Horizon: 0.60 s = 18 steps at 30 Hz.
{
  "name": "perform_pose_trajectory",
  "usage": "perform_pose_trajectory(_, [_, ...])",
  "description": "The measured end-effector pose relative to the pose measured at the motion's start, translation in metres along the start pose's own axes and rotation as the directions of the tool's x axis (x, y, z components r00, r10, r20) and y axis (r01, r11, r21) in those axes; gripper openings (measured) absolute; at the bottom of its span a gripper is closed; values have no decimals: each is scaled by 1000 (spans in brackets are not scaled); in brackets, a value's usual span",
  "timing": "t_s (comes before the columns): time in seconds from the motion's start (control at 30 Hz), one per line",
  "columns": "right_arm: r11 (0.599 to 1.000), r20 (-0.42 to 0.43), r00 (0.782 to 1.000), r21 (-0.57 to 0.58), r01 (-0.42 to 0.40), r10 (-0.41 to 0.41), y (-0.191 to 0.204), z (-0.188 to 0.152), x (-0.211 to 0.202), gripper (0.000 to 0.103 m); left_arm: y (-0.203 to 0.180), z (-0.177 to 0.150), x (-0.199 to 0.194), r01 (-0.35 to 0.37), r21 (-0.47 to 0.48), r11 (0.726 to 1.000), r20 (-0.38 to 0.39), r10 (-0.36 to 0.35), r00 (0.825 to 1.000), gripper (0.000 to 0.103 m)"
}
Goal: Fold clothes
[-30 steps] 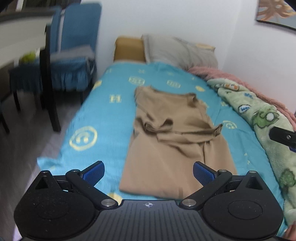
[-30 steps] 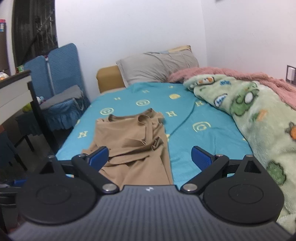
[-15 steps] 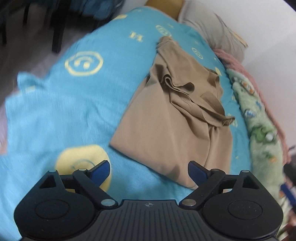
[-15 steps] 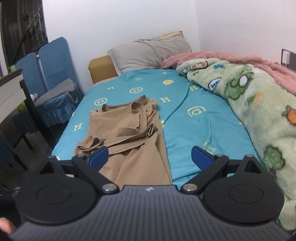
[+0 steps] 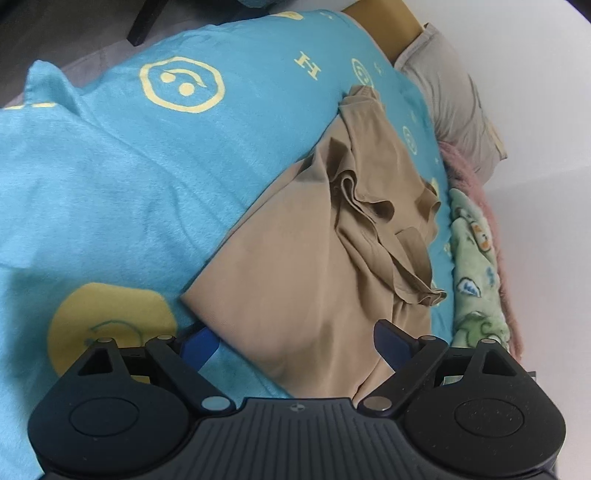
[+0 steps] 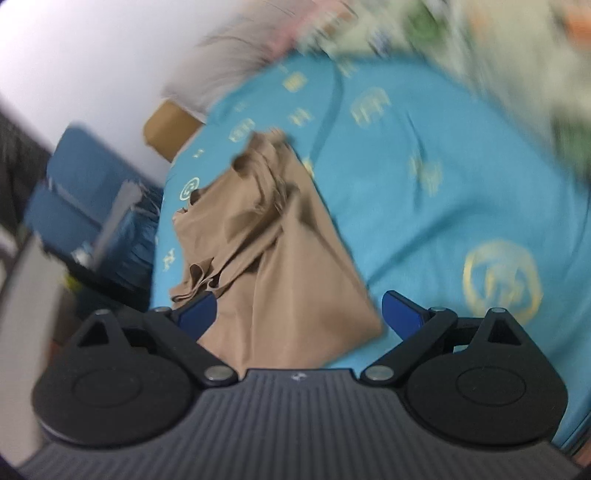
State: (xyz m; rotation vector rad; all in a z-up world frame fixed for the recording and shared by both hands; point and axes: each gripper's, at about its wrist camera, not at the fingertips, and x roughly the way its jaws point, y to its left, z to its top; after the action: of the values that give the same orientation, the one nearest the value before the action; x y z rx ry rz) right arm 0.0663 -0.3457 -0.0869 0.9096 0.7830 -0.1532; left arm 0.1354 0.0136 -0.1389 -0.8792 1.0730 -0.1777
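Observation:
A tan garment (image 5: 314, 266) lies partly folded on the turquoise bed sheet (image 5: 110, 177), its sleeves bunched across the middle. My left gripper (image 5: 295, 341) hovers low over the near hem, open, with the hem's left corner between its blue pads and neither pad pressing on it. In the blurred right wrist view, the same tan garment (image 6: 280, 266) runs away from my right gripper (image 6: 298, 314). That gripper is open too, and the near right corner of the cloth sits between its fingers.
A grey pillow (image 5: 454, 96) lies at the head of the bed, with a green cartoon blanket (image 5: 476, 258) and a pink one (image 5: 465, 166) along the wall side. Blue chairs (image 6: 85, 206) and a dark table leg (image 5: 147, 18) stand on the open side.
Both grippers have dropped and rolled toward the garment's near hem, the left one first and the right within the last half second. The left jaws have narrowed slightly.

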Motion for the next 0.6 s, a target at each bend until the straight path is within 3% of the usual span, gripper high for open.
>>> perform_pose_trajectory(0.17, [960,-114,993,280,-8,41,-33,-8,26,98,10,3,3,43,-42,998,18,-42,999,72])
perform_pose_trajectory(0.4, [921,-191,963,376,-107,189,-21,-32,60,98,20,9,11,41,-73,996,30,-39,999,18])
perform_pose_trajectory(0.5, [911,-206,956,396,-112,207,-17,-36,70,97,25,11,8,84,-106,991,43,-79,996,8])
perform_pose_trajectory(0.6, [909,-168,966,401,-113,195,-19,-38,70,92,22,11,-3,152,-98,983,83,-145,986,8])
